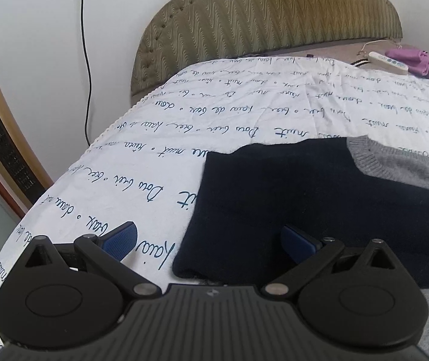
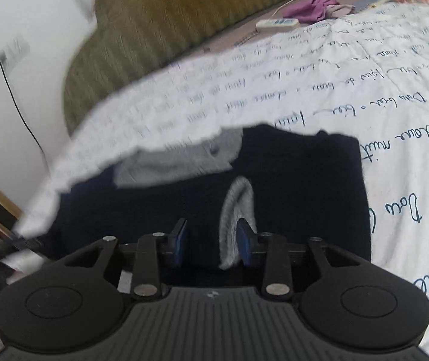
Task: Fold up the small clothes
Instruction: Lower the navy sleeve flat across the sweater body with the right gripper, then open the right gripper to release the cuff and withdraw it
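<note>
A dark navy sweater (image 1: 319, 198) with a grey collar (image 1: 395, 162) lies on the bed's white script-printed sheet (image 1: 184, 138). My left gripper (image 1: 208, 243) is open low over the sweater's near left corner; one blue pad (image 1: 121, 240) is over the sheet, the other (image 1: 298, 242) over the navy fabric. In the right wrist view the same sweater (image 2: 304, 186) fills the middle. My right gripper (image 2: 213, 245) is partly open, and a grey ribbed cuff (image 2: 237, 207) lies against its right pad (image 2: 244, 243), not pinched between both pads. This view is motion-blurred.
An olive padded headboard (image 1: 259, 21) stands behind the bed. A white power strip (image 1: 387, 61) and purple cloth (image 1: 410, 60) lie at the far right. A black cable (image 1: 86, 60) hangs down the white wall. A wooden-framed panel (image 1: 1, 138) is at the left.
</note>
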Available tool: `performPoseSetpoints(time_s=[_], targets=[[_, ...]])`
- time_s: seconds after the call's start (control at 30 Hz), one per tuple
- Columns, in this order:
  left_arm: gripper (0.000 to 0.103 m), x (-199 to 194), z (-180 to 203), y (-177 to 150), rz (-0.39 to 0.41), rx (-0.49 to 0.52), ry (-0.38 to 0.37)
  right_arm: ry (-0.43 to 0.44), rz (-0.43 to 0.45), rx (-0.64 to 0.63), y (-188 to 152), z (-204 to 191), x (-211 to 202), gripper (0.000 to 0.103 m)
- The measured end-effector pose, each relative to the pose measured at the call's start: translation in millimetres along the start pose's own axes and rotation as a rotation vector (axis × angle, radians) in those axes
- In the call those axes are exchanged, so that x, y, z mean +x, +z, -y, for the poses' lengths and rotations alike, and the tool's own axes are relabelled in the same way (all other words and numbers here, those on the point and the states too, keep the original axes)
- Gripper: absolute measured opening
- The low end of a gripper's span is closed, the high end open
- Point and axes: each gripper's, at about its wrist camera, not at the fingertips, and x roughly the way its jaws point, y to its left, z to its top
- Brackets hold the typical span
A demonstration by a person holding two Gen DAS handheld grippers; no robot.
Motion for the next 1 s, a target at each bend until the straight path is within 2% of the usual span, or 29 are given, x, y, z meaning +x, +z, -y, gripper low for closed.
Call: performPoseSetpoints(time_s=[0.03,0.1,0.17,0.27,0.3,0.37,0.43,0.47,0.53,0.6,0.7,0.8,0.87,0.9,0.93,1.0], targets=[[0.103,-1,1,-1,0.002,0.007,0.002,-0.03,-0.004,-0.031,-1,-2,6,0.018],[0.103,-3,2,-3,0.012,0.02,0.007,-0.119,0.021,-0.094,-3,-9,7,0.017],[0.103,-4,0,-6,0.021,0.03,0.003,-0.152,0.057,-0.116,-5,-17,-2,0.019],[0.103,0,0,-10,0.012,0.038,-0.008,-0.199,0.159,-0.179,-11,-35,-25,0.021],[0.103,3,0,-11,0.006,0.04,-0.007,-0.18,0.156,-0.205,-14,-41,-28,0.021],[0.103,6,-1,-14,-0.004,0.035,-0.001,-0.161,0.094,-0.237,-19,-47,-18,0.021],[0.103,6,-3,-16,-0.003,0.028,-0.006,-0.216,0.029,-0.232,-22,-41,0,0.02],[0.103,5,-4,-16,-0.005,0.029,-0.009,-0.227,0.027,-0.196,-23,-35,4,0.02],[0.103,2,-6,-18,0.001,0.033,-0.016,-0.178,0.066,-0.12,-23,-32,-9,0.021],[0.103,2,-8,-20,-0.005,0.035,-0.01,-0.167,0.102,-0.154,-25,-37,-18,0.023],[0.103,0,-12,-20,-0.015,0.01,-0.018,-0.235,0.02,-0.205,-29,-39,-1,0.027],[0.103,-7,-15,-22,-0.008,-0.001,-0.031,-0.213,0.055,-0.136,-30,-40,-13,0.029],[0.103,-12,-16,-24,-0.008,-0.003,-0.033,-0.173,0.079,-0.134,-34,-44,-23,0.046],[0.103,-14,-16,-24,-0.01,-0.006,-0.04,-0.167,0.087,-0.133,-39,-47,-27,0.064],[0.103,-17,-17,-25,-0.009,-0.012,-0.051,-0.166,0.095,-0.134,-42,-50,-30,0.071],[0.103,-22,-18,-28,-0.009,-0.015,-0.063,-0.156,0.105,-0.159,-50,-57,-35,0.069]])
